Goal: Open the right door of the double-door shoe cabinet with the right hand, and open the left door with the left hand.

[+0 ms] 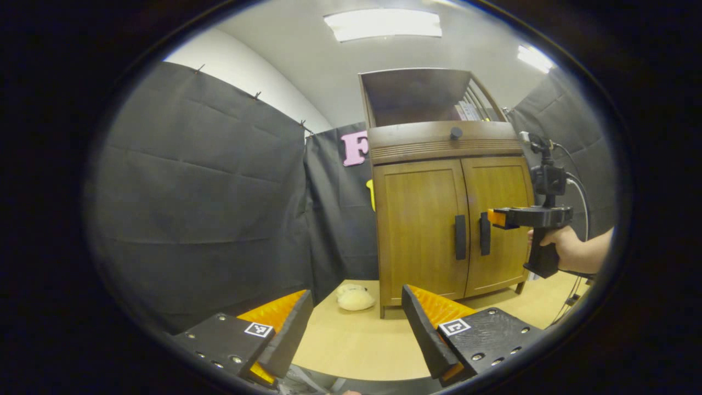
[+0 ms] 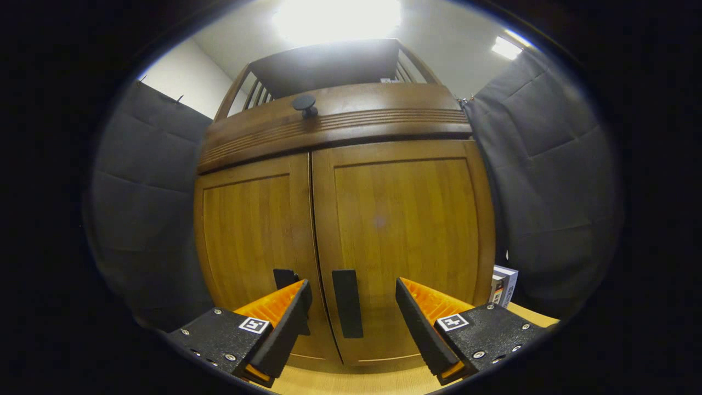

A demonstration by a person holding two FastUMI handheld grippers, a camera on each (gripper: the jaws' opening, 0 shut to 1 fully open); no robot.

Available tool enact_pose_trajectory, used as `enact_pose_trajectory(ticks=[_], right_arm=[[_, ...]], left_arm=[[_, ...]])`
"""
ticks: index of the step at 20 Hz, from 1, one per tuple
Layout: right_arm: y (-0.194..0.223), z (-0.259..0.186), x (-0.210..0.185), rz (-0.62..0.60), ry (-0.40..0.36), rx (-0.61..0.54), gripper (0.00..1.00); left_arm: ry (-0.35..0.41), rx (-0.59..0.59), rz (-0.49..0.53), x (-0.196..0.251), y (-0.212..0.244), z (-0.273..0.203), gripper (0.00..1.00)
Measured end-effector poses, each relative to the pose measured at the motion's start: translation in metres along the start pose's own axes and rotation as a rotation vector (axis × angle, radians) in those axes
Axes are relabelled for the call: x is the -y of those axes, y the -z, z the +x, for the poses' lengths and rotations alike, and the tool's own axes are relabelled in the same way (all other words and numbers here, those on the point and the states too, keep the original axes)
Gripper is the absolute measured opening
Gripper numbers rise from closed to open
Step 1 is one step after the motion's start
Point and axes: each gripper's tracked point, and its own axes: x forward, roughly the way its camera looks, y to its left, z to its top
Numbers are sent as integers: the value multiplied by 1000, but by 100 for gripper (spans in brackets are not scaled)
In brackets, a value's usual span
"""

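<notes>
The wooden shoe cabinet (image 1: 422, 219) stands ahead with both doors closed. In the left gripper view its two black vertical handles, the left door handle (image 1: 460, 237) and the right door handle (image 1: 485, 233), sit side by side at the middle seam. My left gripper (image 1: 354, 323) is open and empty, well short of the cabinet. A hand holds my right gripper (image 1: 496, 218) just in front of the right door handle. In the right gripper view the right gripper (image 2: 352, 293) is open, with the right door handle (image 2: 347, 303) showing between its fingers. The left door handle (image 2: 285, 277) is partly hidden behind one finger.
A cream plush thing (image 1: 355, 298) lies on the light wooden floor (image 1: 356, 351) at the cabinet's left foot. A small box (image 2: 503, 285) stands beside the cabinet's right side. A black knob (image 1: 456, 133) sits on the cabinet's top ledge. Black cloth walls close in on both sides.
</notes>
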Motion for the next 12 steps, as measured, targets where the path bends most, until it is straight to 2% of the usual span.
enact_pose_trajectory(ticks=[3, 6, 11, 12], right_arm=[[19, 22, -3, 14, 4, -52, 91], [32, 38, -4, -9, 5, -80, 81], [48, 52, -8, -7, -9, -115, 70], [52, 56, -7, -10, -8, -121, 63]], left_arm=[[-18, -7, 4, -9, 3, 0, 87], [-37, -14, 18, -20, 6, -4, 87], [-58, -33, 18, -26, 12, -5, 87], [-60, -31, 19, -26, 11, -5, 100]])
